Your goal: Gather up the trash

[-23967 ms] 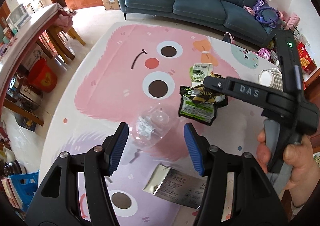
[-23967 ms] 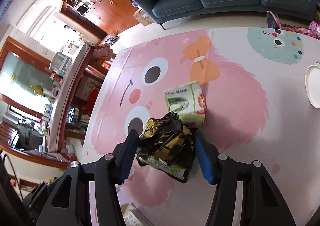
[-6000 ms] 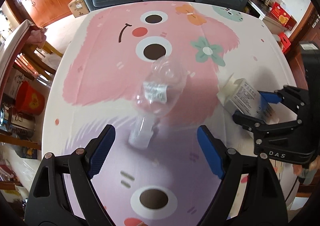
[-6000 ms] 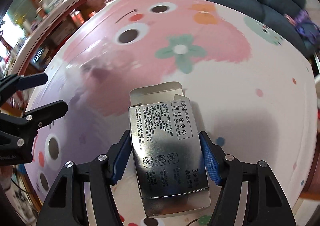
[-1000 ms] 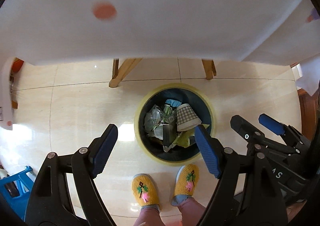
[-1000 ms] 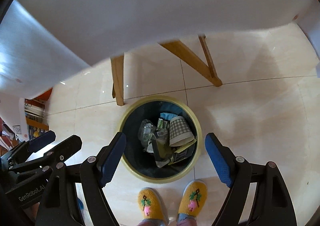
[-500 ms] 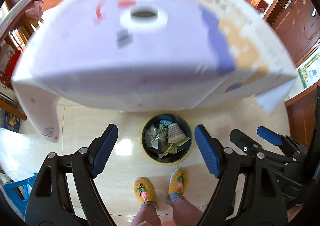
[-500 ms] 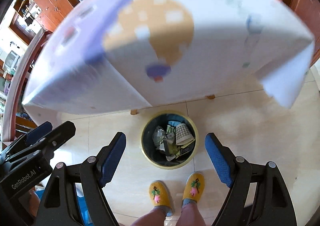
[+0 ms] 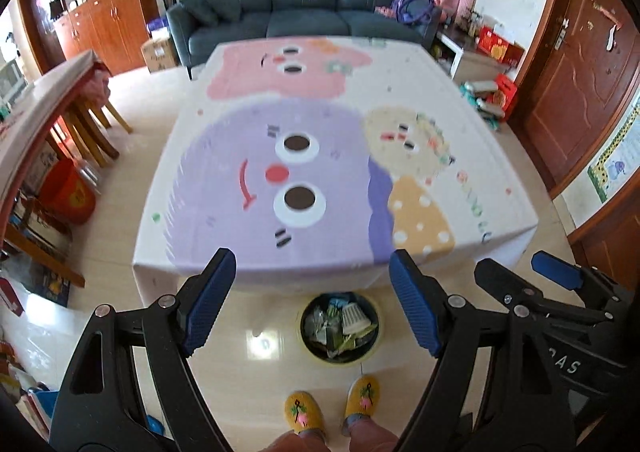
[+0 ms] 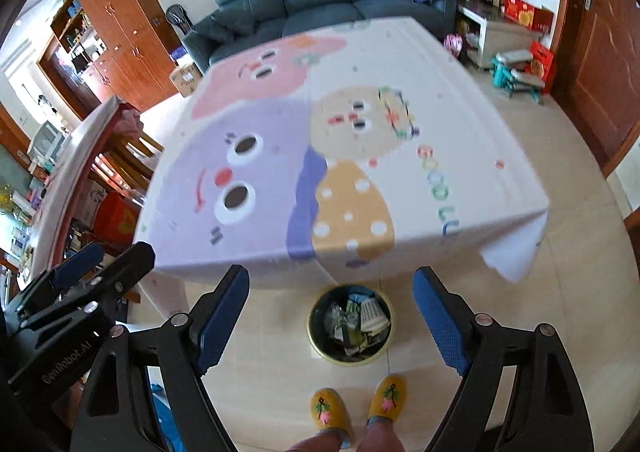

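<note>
The left gripper (image 9: pixel 312 300) has its jaws spread wide with nothing between the blue pads; the right gripper (image 10: pixel 330 316) is equally wide open and empty. Both are held above the floor at the near edge of the desk (image 9: pixel 332 252), side by side, each just visible at the margin of the other's view.

Directly below, framed between both pairs of jaws, a round trash bin (image 10: pixel 316 342) with a yellowish rim stands on the tiled floor, just in front of the person's yellow slippers (image 10: pixel 331 408). In it lies a heap of trash (image 9: pixel 340 326): crumpled wrappers, clear plastic and a checked paper cup.

Beyond the bin, the desk's cartoon-printed cloth (image 10: pixel 340 156) shows no loose item anywhere on its visible top, though the picture is somewhat blurred, so a very small scrap could escape notice.

Judging from this, the collection looks essentially finished: the trash sits in the bin and neither gripper carries anything. At most a last check of the desk and the surrounding floor remains.
</note>
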Demonstrator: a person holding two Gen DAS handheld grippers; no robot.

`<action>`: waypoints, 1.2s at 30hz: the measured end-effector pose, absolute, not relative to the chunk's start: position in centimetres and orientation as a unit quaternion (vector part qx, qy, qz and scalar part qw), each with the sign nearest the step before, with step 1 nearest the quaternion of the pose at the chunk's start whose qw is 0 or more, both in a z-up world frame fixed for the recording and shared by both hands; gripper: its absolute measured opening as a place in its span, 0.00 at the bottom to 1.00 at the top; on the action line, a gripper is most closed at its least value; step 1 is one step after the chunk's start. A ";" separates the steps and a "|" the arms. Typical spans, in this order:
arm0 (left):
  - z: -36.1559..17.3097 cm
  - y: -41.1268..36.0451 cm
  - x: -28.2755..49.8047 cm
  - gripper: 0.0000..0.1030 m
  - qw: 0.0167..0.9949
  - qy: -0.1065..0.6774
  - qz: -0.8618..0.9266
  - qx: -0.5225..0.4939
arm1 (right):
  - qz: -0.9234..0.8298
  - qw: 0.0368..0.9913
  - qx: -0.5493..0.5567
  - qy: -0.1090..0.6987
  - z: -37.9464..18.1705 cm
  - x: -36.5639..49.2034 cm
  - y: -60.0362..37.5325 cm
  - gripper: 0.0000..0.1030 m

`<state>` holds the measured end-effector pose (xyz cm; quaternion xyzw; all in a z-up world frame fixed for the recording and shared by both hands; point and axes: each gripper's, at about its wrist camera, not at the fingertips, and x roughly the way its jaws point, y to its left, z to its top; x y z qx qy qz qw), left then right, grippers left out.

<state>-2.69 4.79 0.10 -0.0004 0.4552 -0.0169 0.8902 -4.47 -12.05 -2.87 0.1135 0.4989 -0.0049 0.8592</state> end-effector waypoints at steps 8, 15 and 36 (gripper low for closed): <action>5.0 4.7 -2.3 0.75 0.907 0.422 -0.002 -0.003 | 0.001 0.884 0.087 0.459 3.6 -4.2 -12.0 0.83; 6.2 4.1 -1.8 0.75 0.907 0.420 -0.005 0.001 | 0.000 0.891 0.078 0.447 5.3 -3.6 -12.2 0.83; 4.6 3.8 -1.2 0.75 0.899 0.438 0.002 -0.009 | 0.003 0.885 0.064 0.461 4.6 -2.8 -12.4 0.84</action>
